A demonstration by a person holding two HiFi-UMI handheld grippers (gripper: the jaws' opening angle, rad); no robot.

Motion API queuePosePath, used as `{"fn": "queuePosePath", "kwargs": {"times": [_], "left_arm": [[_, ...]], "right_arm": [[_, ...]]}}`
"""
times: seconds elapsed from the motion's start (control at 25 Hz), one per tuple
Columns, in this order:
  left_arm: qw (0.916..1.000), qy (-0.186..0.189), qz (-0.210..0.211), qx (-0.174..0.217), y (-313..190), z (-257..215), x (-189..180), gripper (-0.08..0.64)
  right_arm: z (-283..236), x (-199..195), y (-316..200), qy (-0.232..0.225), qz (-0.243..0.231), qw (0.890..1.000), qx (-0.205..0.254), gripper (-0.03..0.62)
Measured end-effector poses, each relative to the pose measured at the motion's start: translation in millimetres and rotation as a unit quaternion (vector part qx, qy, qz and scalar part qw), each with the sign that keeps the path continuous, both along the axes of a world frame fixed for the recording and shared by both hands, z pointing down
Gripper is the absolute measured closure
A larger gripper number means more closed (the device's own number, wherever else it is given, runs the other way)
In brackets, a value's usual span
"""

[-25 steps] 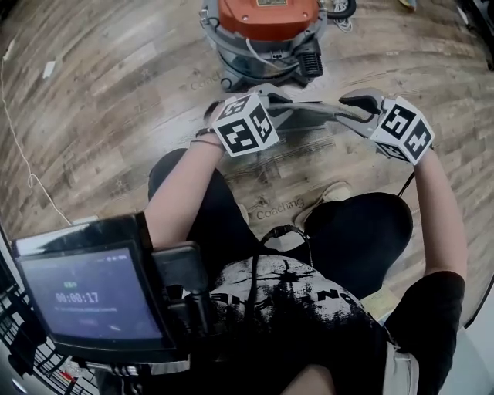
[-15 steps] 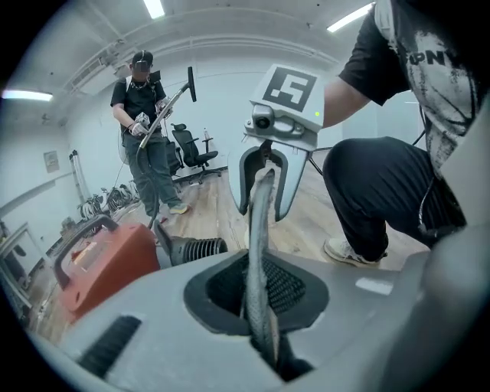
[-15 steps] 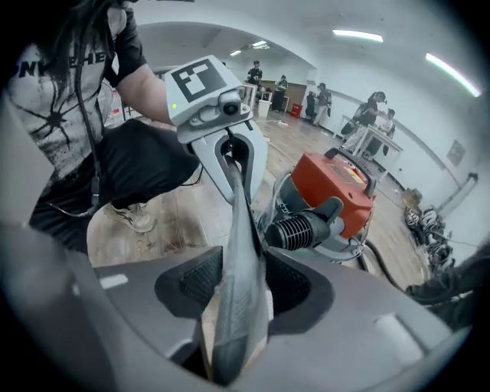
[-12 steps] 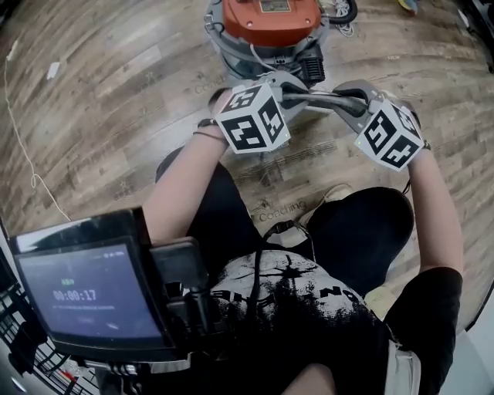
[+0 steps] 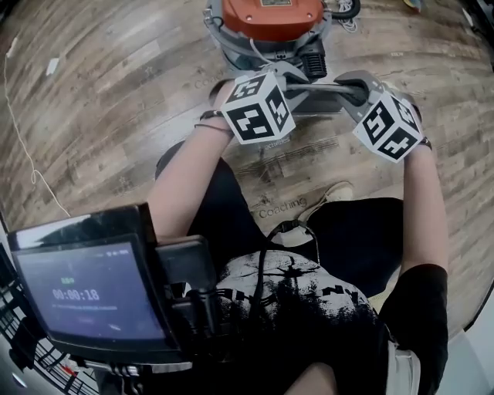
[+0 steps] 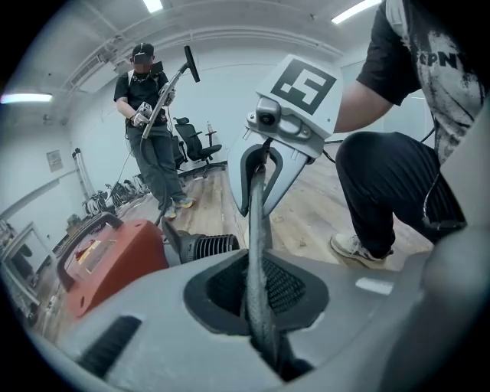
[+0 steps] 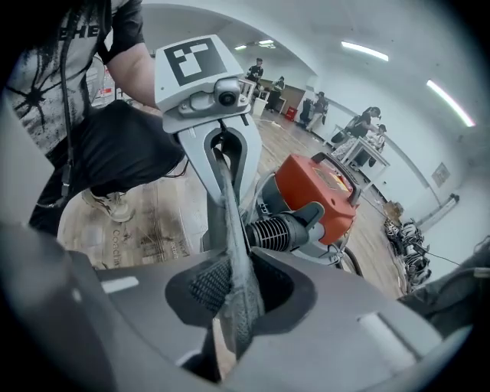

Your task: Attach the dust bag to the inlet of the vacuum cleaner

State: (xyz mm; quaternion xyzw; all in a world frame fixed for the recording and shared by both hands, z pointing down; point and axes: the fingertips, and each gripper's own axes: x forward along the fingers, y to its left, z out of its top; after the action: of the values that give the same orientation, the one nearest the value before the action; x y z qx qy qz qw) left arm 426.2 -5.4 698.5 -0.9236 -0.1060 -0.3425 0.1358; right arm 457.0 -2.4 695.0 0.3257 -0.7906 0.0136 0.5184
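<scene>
Jaws of the left gripper (image 6: 259,302) pinched one edge of the dust bag (image 6: 256,230). The right gripper (image 7: 233,298) had just clamped the opposite edge (stretching it flat, presumably for fitting), close before the vacuum cleaner (image 5: 266,19).

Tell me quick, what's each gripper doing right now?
Left gripper: shut on the dust bag.
Right gripper: jaws just closed further, shut on the dust bag.

the orange-lidded, steel-drum vacuum cleaner (image 5: 266,19) stands just ahead. its black ribbed hose port (image 5: 311,60) juts toward the flat grey fabric dust bag (image 5: 315,94), with little gap between. the person's black-trousered knees (image 5: 363,227) close in from below. bare wooden plank floor (image 5: 100,92) lies open on the left, crossed by a thin white cord (image 5: 32,176).
</scene>
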Motion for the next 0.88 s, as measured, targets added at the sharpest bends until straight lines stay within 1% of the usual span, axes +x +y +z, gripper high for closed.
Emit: {"fn": "queuePosePath", "kwargs": {"times": [0.16,0.24,0.36,0.48,0.64,0.72,0.88], "left_arm": [[0.9999,-0.006,-0.012,-0.011,-8,1,1,0.532],[0.9999,-0.012,-0.011,-0.002,-8,2,2,0.532],[0.9994,-0.021,-0.017,0.02,-13,0,5,0.532],[0.9988,-0.037,-0.025,0.021,-16,5,8,0.532],[0.9974,-0.056,-0.026,0.037,-16,9,14,0.532],[0.9968,-0.064,-0.031,0.038,-17,10,13,0.532],[0.9959,-0.07,-0.041,0.04,-23,11,17,0.532]], "right_arm": [[-9,0,-7,-0.012,0.003,1.0,0.019,0.52],[-8,2,-6,-0.01,0.002,1.0,0.019,0.541],[-8,6,-12,-0.01,0.008,1.0,0.019,0.546],[-1,10,-15,-0.01,0.01,1.0,0.017,0.547],[11,17,-16,-0.016,0.019,0.999,0.021,0.548],[14,17,-18,-0.018,0.021,0.999,0.023,0.546],[16,22,-25,-0.021,0.026,0.999,0.028,0.545]]}}
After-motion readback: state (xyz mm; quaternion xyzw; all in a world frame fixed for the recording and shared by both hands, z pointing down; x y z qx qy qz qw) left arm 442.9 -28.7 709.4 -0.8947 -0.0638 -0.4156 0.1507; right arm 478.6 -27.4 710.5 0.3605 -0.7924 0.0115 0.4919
